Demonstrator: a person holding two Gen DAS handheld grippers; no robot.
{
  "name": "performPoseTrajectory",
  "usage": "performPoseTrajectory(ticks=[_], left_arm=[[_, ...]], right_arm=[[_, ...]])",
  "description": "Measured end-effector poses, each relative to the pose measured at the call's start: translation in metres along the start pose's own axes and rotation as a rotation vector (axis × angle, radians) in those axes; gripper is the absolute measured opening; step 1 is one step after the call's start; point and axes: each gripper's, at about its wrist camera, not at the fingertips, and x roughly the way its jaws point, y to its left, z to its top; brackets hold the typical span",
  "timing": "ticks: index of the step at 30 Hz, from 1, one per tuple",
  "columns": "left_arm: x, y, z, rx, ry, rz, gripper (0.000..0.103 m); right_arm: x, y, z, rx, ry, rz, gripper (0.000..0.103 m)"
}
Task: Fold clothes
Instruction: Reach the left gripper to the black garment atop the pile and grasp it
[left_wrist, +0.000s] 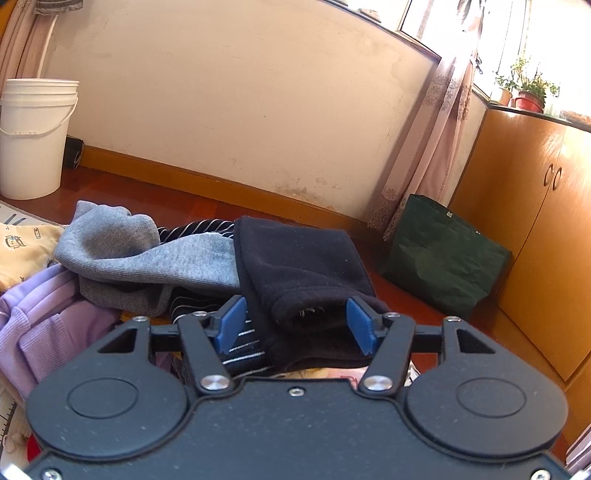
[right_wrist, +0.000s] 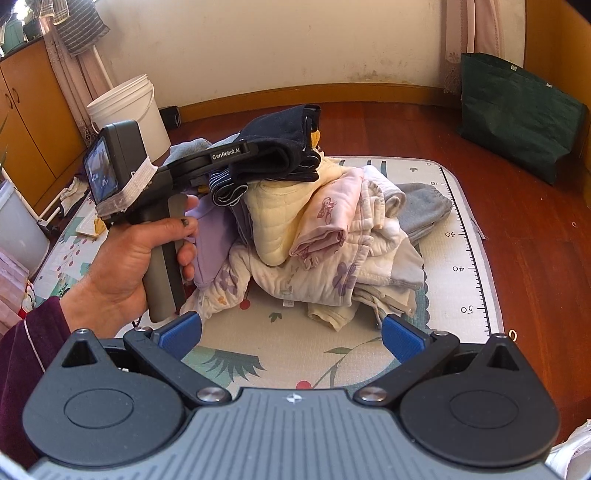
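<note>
A pile of clothes (right_wrist: 314, 240) lies heaped on a printed play mat (right_wrist: 461, 258). On top sits a black fleece garment (left_wrist: 303, 266), also seen in the right wrist view (right_wrist: 280, 140). My left gripper (left_wrist: 295, 326) stands open around its rolled cuff. The right blue pad (left_wrist: 360, 330) is at the fabric, while the left pad (left_wrist: 231, 325) stands clear over striped cloth (left_wrist: 240, 347). A hand (right_wrist: 122, 258) holds that gripper's handle. My right gripper (right_wrist: 291, 334) hangs open above the bare mat in front of the pile, with nothing between its fingers.
A grey knit garment (left_wrist: 147, 251) and a lilac one (left_wrist: 44, 325) lie to the left of the black piece. A white bucket (right_wrist: 129, 110) stands by the far wall, a dark green bag (right_wrist: 517, 118) at the right, and orange cabinets (left_wrist: 535, 221) along the side.
</note>
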Motion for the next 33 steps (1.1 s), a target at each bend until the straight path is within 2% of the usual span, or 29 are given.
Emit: performPoseTrajectory(ticks=[5,6,7,9,13,20,22,25,29,30,32,33], left_arm=[[0.005,-0.002,0.006,-0.024,0.020,-0.012,0.044],[0.005,-0.002,0.006,-0.024,0.026,-0.005,0.035],[0.004,-0.002,0.006,-0.024,0.032,0.002,0.016],[0.002,0.001,0.005,-0.035,0.036,0.025,0.015],[-0.007,0.004,0.004,-0.023,0.022,0.002,0.007],[-0.078,-0.011,0.031,0.010,-0.102,-0.090,0.000],[-0.116,-0.022,0.049,0.053,-0.159,-0.138,0.000],[-0.169,-0.044,0.075,0.153,-0.214,-0.167,0.000],[-0.201,-0.063,0.087,0.260,-0.175,-0.132,0.000],[-0.208,-0.068,0.089,0.289,-0.160,-0.121,0.002],[-0.197,-0.069,0.081,0.314,-0.094,-0.060,0.048],[-0.191,-0.068,0.071,0.336,-0.119,-0.022,0.083]], right_arm=[[-0.002,-0.003,0.000,-0.001,0.005,0.000,0.103],[-0.003,-0.004,0.000,-0.006,0.002,0.000,0.103],[-0.004,-0.004,-0.001,-0.011,0.001,-0.002,0.103],[-0.005,-0.005,-0.001,-0.015,-0.001,-0.007,0.103],[-0.009,-0.007,-0.001,-0.008,0.000,-0.007,0.103],[-0.023,-0.015,0.003,-0.030,-0.043,-0.028,0.103],[-0.029,-0.020,0.006,-0.016,-0.057,-0.026,0.103],[-0.039,-0.028,0.009,0.014,-0.082,-0.018,0.103],[-0.053,-0.030,0.011,0.054,-0.116,0.000,0.103],[-0.057,-0.030,0.011,0.062,-0.124,0.002,0.103],[-0.065,-0.028,0.013,0.078,-0.147,0.014,0.103],[-0.068,-0.026,0.014,0.080,-0.157,0.019,0.103]])
